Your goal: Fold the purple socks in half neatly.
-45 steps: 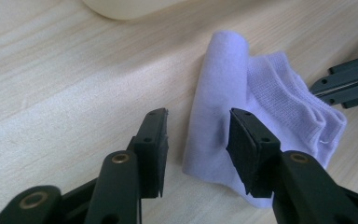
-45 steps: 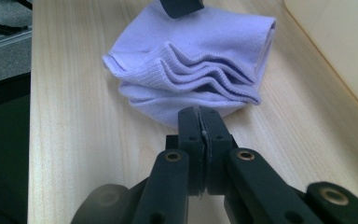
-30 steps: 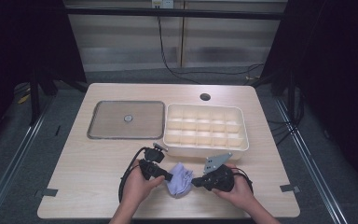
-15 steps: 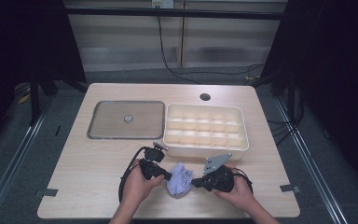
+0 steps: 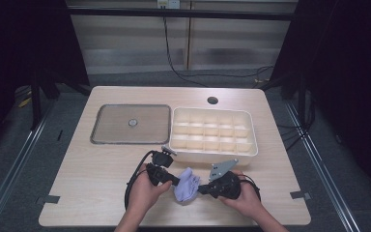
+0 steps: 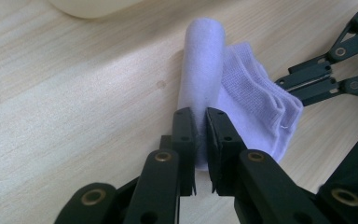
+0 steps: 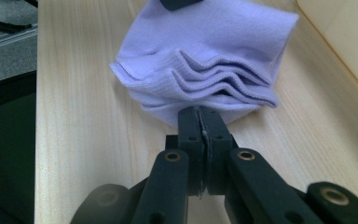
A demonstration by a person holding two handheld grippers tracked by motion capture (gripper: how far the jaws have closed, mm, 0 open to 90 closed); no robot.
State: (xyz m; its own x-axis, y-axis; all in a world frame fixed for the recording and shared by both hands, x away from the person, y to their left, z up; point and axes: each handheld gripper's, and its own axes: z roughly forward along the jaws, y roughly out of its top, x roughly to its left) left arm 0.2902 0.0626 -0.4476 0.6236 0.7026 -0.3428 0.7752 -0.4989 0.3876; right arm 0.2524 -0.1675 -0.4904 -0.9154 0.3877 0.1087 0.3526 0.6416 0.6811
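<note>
- Lilac sock sits bunched up near the front edge of the wooden counter, right between the two hands and just in front of the cream compartment tray.
- Left claw has just been closing, and now it's pinched down on a rolled fold of the sock. In the left gripper view the fabric stands up like a little tube between the jaws.
- Right claw is clamped nearly flat on the folded lower edge of the sock, layered cuff ribs fanning out just past the tips (a very thin bite, only fabric in there).
- In the high view, left claw and right claw come at the bundle from opposite sides, both touching it.
- What that means, I reckon: with both ends now gripped, the sock is ready to be folded or rolled tighter, probably on its way to one of the tray compartments.
- Grey lid-like panel lies to the left of the tray, well apart from all this.
</note>
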